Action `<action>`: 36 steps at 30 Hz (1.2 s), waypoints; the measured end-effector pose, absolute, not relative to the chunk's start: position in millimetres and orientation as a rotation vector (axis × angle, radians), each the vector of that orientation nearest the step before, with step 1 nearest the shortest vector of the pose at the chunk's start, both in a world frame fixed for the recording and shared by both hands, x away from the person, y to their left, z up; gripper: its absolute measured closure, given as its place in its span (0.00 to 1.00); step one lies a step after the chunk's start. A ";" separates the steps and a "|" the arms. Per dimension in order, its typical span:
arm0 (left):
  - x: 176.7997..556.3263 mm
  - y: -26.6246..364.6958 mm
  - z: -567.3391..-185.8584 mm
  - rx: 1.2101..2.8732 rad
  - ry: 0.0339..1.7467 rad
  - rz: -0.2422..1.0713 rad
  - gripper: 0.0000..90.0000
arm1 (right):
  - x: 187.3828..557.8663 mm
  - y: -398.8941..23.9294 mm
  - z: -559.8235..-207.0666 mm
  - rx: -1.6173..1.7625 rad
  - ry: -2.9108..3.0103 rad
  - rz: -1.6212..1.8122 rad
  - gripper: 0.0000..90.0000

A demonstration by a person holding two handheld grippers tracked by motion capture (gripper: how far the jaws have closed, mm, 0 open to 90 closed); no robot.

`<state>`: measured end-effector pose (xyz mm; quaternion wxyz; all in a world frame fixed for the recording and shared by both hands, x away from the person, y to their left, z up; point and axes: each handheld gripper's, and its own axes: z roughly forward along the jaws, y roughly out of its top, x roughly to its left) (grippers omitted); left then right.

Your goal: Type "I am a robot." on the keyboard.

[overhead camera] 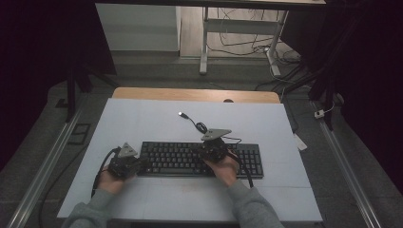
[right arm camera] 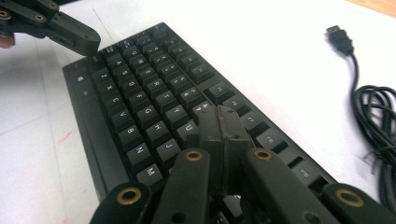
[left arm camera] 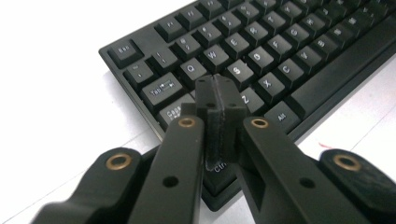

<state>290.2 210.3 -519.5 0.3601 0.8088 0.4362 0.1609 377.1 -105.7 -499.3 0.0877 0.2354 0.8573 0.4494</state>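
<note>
Lying across the middle of the white table top (overhead camera: 142, 118), the flat black plastic keyboard (overhead camera: 190, 159) is sitting square to the person, its thin black cable (right arm camera: 373, 116) trailing off behind with the plug end free. The left gripper (left arm camera: 219, 100) is hovering over the keys at the keyboard's left end, jaws pressed together on nothing; the right gripper (right arm camera: 222, 123) is poised likewise over the middle keys, also closed and empty. The keyboard is probably light and rigid, best gripped by its short edges, while its keys are yielding to gentle presses.
</note>
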 end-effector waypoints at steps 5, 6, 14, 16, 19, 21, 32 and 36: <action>289.1 212.4 -517.9 2.052 1.124 0.416 0.89 | 374.3 -115.7 -496.0 0.716 2.541 1.357 0.84; 288.9 212.8 -517.6 2.042 1.125 0.415 0.86 | 372.4 -120.7 -494.9 0.721 2.527 1.362 0.77; 290.3 214.7 -518.1 2.011 1.156 0.405 0.61 | 370.9 -136.2 -491.8 0.735 2.506 1.388 0.61; 290.7 215.2 -518.3 2.009 1.162 0.405 0.58 | 370.6 -138.2 -491.7 0.736 2.504 1.390 0.60; 291.2 216.3 -518.6 2.000 1.174 0.404 0.55 | 369.6 -140.3 -492.1 0.734 2.504 1.396 0.59; 291.3 216.9 -518.6 1.998 1.176 0.403 0.54 | 368.7 -142.3 -491.6 0.728 2.514 1.381 0.59; 292.4 217.9 -519.2 1.993 1.189 0.399 0.51 | 362.9 -162.5 -490.7 0.751 2.497 1.371 0.59; 293.0 217.3 -519.4 1.997 1.187 0.394 0.50 | 362.1 -169.9 -490.6 0.762 2.493 1.358 0.59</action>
